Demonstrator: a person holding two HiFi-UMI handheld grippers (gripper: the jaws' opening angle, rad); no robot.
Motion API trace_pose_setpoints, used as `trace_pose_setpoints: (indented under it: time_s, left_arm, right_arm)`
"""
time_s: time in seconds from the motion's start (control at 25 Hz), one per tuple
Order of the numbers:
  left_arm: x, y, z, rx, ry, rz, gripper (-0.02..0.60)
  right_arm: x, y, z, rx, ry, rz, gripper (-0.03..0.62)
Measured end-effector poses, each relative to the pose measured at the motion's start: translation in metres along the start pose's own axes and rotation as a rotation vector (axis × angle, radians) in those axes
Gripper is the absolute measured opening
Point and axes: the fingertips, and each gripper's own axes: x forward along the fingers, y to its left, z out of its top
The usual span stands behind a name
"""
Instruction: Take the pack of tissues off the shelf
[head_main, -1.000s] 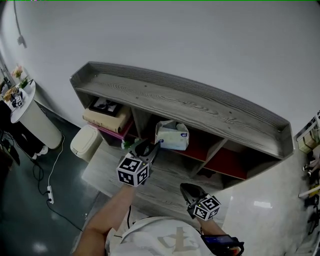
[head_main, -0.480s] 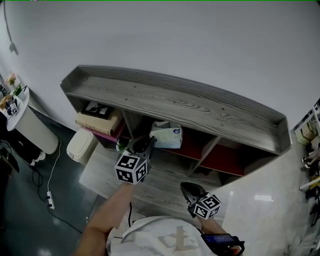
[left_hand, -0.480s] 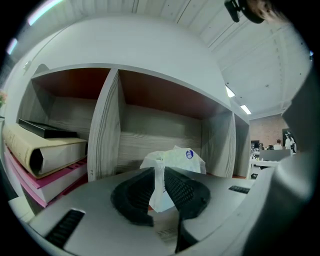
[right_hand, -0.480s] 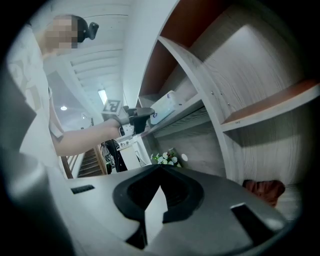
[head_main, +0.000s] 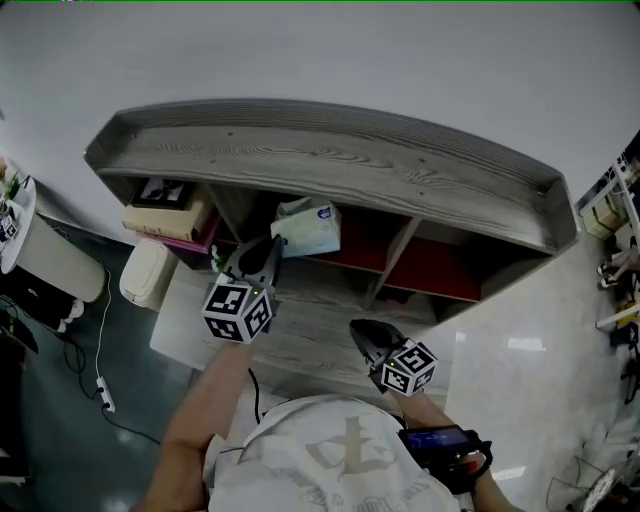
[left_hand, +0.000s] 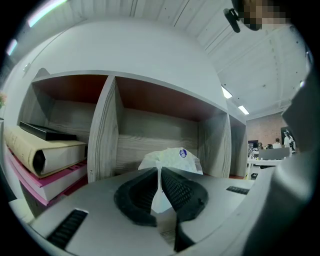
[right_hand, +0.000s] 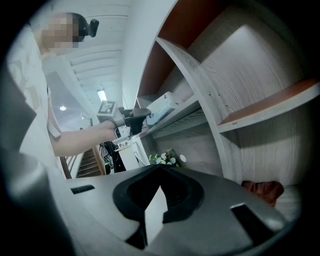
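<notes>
Pack (head_main: 308, 228) sits in the mid bay of the shelf (head_main: 330, 160), upper row, next to the books bay. Prob. light and soft, w/ thin crinkly film wrap, so slippery, and it squashes if clamped hard. Best hold is the near wrap edge, or across the body for a surer grip. Left gripper (left_hand: 160, 172) has just been closing; its fingers now pinch the pack's near film edge. Right gripper (right_hand: 160, 170) is low, well apart, fingers pressed together, nothing in them. Count: 1 pack, 1 book stack (left_hand: 40, 155), 2 grippers.
</notes>
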Motion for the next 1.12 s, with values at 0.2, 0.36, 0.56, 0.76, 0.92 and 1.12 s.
trace_pose_setpoints:
  time_s: [0.2,0.36,0.56,0.76,0.92,1.12]
  left_arm:
    - [-0.009,0.001,0.013,0.010,-0.051,0.016,0.035]
    - [-0.014,-0.008,0.019,0.007,-0.076,0.002,0.035]
    - [-0.021,-0.016,0.026,0.008,-0.096,-0.001,0.035]
    - [-0.035,-0.022,0.033,0.012,-0.113,0.015,0.035]
    - [-0.042,-0.023,0.036,0.015,-0.122,0.035,0.029]
    - [-0.044,-0.021,0.034,0.019,-0.122,0.055,0.029]
  right_arm:
    - [0.001,-0.003,0.003,-0.010,-0.004,0.005,0.005]
    - [-0.005,-0.003,0.001,-0.005,-0.002,-0.004,0.005]
    - [-0.011,0.000,0.002,-0.001,-0.004,-0.003,0.005]
    - [-0.017,0.007,-0.001,-0.004,0.008,0.017,0.005]
    - [-0.019,0.010,0.001,-0.011,0.013,0.035,0.005]
    - [-0.020,0.010,0.002,-0.017,0.014,0.052,0.005]
